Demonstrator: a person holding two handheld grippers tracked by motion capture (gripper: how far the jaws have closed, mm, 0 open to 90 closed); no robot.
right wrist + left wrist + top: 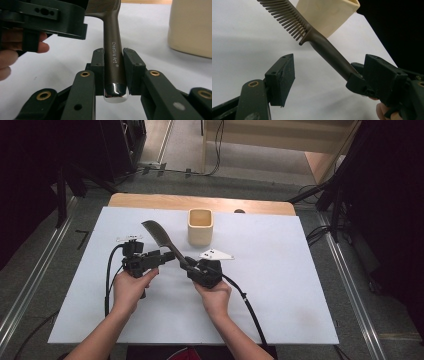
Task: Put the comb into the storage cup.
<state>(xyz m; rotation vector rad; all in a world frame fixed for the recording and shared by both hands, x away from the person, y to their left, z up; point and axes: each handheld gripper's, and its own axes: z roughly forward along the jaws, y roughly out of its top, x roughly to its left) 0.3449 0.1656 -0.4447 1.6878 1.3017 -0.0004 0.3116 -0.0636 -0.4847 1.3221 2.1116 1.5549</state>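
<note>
White tabletop (280, 285), cup (200, 226) near far edge. Right gripper (192, 266) clamps comb (162, 239) by handle end, teeth angled toward cup. Left gripper (167, 256) open, jaws astride the handle, not touching.

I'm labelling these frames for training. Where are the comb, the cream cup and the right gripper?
comb (113, 52): right gripper view, middle of its brown handle.
cream cup (200, 234): high view, front wall.
right gripper (113, 70): right gripper view, midway between its fingertips, shut on the handle.
</note>
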